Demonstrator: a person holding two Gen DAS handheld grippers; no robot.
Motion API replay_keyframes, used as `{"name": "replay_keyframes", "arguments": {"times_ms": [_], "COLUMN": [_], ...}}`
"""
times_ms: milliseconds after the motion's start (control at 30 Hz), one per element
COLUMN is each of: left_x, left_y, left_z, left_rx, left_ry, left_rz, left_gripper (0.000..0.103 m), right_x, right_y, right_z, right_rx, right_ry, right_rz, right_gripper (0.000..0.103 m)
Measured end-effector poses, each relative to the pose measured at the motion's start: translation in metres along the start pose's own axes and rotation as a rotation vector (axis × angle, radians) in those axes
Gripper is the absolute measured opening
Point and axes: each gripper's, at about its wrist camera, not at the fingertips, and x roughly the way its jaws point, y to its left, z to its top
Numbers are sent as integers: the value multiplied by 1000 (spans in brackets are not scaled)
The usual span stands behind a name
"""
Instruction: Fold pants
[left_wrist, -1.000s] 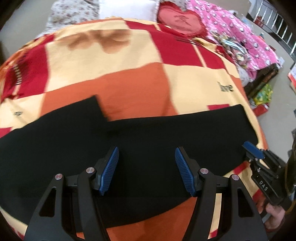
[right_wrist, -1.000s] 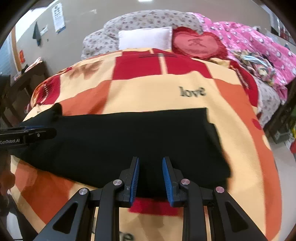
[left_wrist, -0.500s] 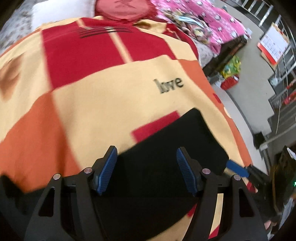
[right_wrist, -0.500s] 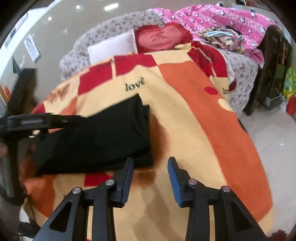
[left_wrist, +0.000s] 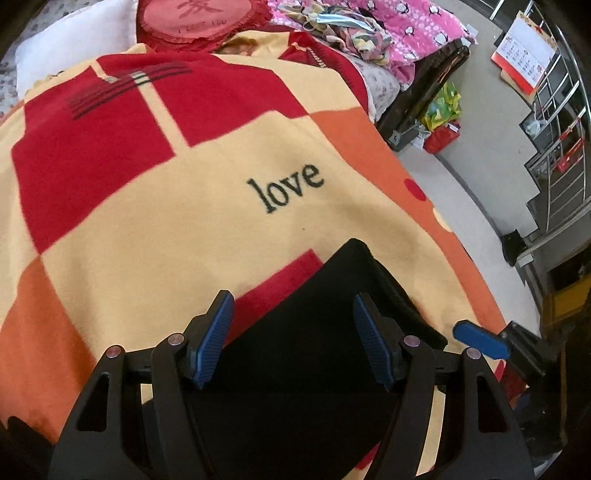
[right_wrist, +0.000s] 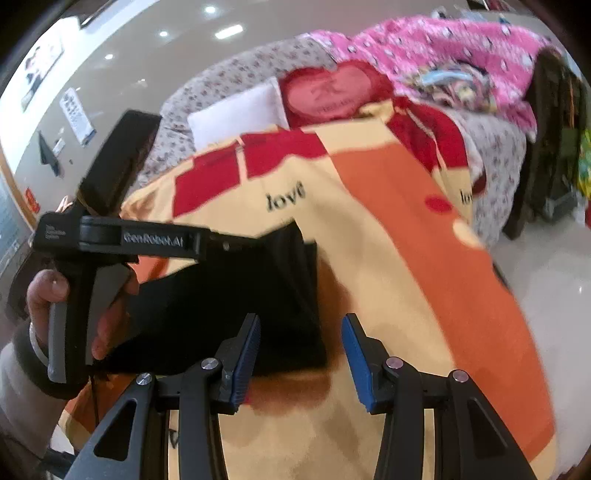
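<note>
A bed is covered by a red, orange and yellow fleece blanket (left_wrist: 184, 229). The left gripper (left_wrist: 291, 339) has its jaws wide apart above the folded black pants (left_wrist: 314, 332). The right gripper (right_wrist: 301, 354) also has its jaws apart, near the pants' edge.

Our left gripper (left_wrist: 291, 339) hung with jaws wide apart over the black pants (left_wrist: 332, 332), which lay on the blanket (left_wrist: 184, 221). The right gripper's blue fingertip (left_wrist: 480, 338) showed just beside the pants' edge.
</note>
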Motion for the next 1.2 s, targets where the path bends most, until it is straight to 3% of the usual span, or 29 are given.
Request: {"name": "replay_keyframes", "arguments": {"times_ms": [100, 233, 433, 567, 633, 700, 767, 800, 900, 1100, 1200], "left_x": [-8, -15, -19, -3, 3, 7, 12, 15, 29, 39, 45], "left_y": [5, 6, -4, -13, -18, -25, -31, -33, -38, -44, -62], "left_z": [-1, -3, 2, 6, 6, 7, 7, 7, 9, 14, 8], "left_rx": [-20, -32, 5, 9, 22, 49, 77, 92, 125, 130, 238], "left_ry": [-14, -24, -44, -7, 8, 9, 12, 14, 38, 27, 27], "left_rz": [11, 11, -1, 0, 6, 11, 6, 15, 56, 30, 82], "left_gripper": [67, 67, 67, 67, 67, 67, 67, 67, 67, 79, 82], "right_x": [7, 32, -9, 21, 21, 10, 3, 2, 9, 12, 17], "right_y": [10, 9, 6, 0, -2, -6, -11, -15, -20, -12, -9], "right_z": [5, 8, 9, -1, -3, -3, -6, -8, -13, -17, -19], "right_rx": [-76, -94, -83, -62, -51, -46, -24, 7, 57, 50, 66], "right_ry": [9, 54, 12, 84, 53, 33, 34, 41, 72, 19, -12], "right_rz": [-65, -79, -29, -70, -69, -66, -67, -40, 14, 56, 75], "right_gripper": [37, 8, 5, 5, 5, 12, 42, 44, 44, 45, 45]}}
